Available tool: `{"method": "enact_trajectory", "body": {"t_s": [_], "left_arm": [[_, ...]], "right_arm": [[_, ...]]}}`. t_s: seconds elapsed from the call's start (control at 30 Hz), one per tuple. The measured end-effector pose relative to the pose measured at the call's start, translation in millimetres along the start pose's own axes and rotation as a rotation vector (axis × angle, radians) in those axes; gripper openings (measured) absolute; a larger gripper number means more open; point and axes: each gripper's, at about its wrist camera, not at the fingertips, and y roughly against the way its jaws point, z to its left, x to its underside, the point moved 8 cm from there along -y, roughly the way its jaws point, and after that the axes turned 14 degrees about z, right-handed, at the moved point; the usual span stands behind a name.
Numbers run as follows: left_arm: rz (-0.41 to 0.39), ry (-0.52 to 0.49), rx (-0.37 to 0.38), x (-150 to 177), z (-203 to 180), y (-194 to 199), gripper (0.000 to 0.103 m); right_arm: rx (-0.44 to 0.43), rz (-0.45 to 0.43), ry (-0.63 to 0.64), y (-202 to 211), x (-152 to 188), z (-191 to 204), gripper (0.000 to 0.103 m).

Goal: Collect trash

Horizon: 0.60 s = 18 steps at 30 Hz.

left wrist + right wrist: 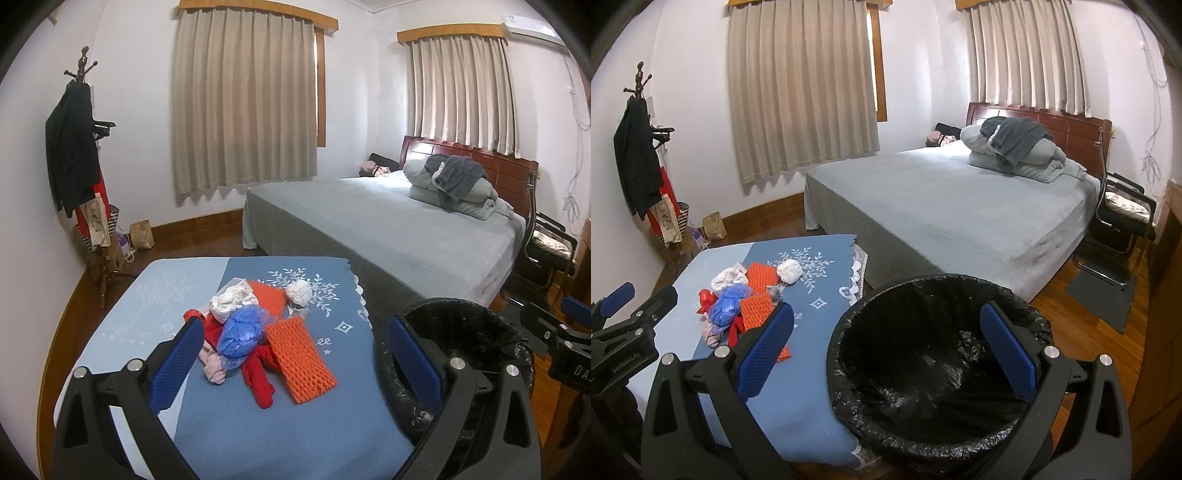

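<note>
Both tools hang above the near edge of the blue cloth-covered table (207, 424), and nothing is gripped yet. The trash pile (255, 332) sits in the middle of the table, straight ahead of the left gripper (295, 362), between the lines of its two fingers but beyond their tips. In that heap: a crumpled blue plastic bag (240, 338) on top, a red plastic bag (260, 380) trailing toward the camera, two orange foam nets (301, 360), a white wad (231, 301), and a white ball of paper (299, 291) lying a little apart on the far side.

The left gripper's jaws stand wide, blue pads facing each other with empty air between. Its left pad is close to the pile's near-left edge; I can't tell if it touches.

Over to the right gripper (886, 350): jaws just as wide, holding nothing. It hovers over the trash bin (931, 369), lined with a black bag, which stands just beside the table's right edge. The right finger shows against the bin's open mouth, the left finger against the tablecloth. From this camera the pile lies well off to the left, and the left gripper shows at the far left edge.

Behind it all, a bed (942, 206) with grey covers.
</note>
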Motion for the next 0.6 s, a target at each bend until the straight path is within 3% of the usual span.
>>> {"method": "enact_trajectory", "body": {"t_s": [0.27, 0.6], "left_arm": [[0.025, 0.053, -0.073, 3, 48, -28, 0.097], [0.093, 0.08, -0.187, 28, 115, -74, 0.097]], "right_arm": [[-0.064, 0.021, 0.029, -34, -3, 31, 0.098], [-0.183, 0.07, 0.128, -92, -3, 103, 0.098]]}}
